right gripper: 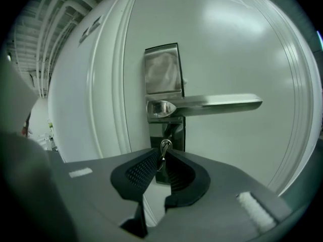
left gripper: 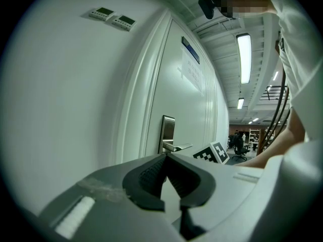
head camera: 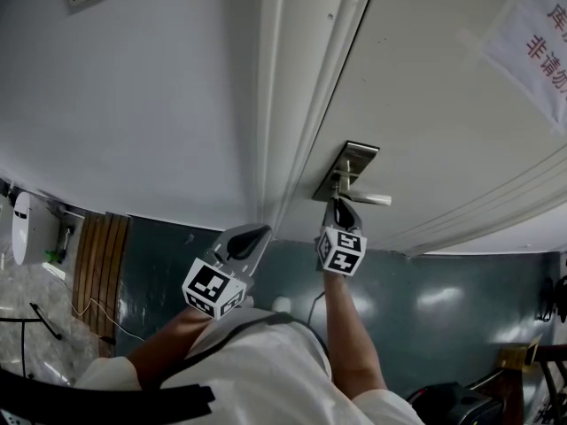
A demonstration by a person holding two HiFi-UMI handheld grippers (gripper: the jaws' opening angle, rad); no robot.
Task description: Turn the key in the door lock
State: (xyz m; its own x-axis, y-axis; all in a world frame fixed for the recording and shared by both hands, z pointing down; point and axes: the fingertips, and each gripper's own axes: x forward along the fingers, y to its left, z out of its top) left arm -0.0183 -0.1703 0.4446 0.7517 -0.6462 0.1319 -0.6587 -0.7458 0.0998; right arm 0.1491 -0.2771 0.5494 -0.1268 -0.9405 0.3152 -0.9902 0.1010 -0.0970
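A white door carries a steel lock plate [right gripper: 162, 77] with a lever handle [right gripper: 212, 104] pointing right. Below the lever a small key [right gripper: 165, 146] sits in the keyhole. My right gripper [right gripper: 161, 153] is at the key, its tips on either side of the key's head, slightly apart and open. In the head view that right gripper [head camera: 341, 204] reaches just under the lock plate [head camera: 347, 168] and the handle [head camera: 368, 199]. My left gripper [head camera: 257, 235] hangs shut and empty beside the door frame, left of the lock. The left gripper view shows the left gripper [left gripper: 165, 156] with its tips together.
The door frame [head camera: 283, 149] runs between the wall and the door. A paper notice [head camera: 532, 34] is stuck high on the door. Two control panels [left gripper: 113, 16] sit on the wall. A wooden slatted panel [head camera: 97, 255] stands on the floor at the left.
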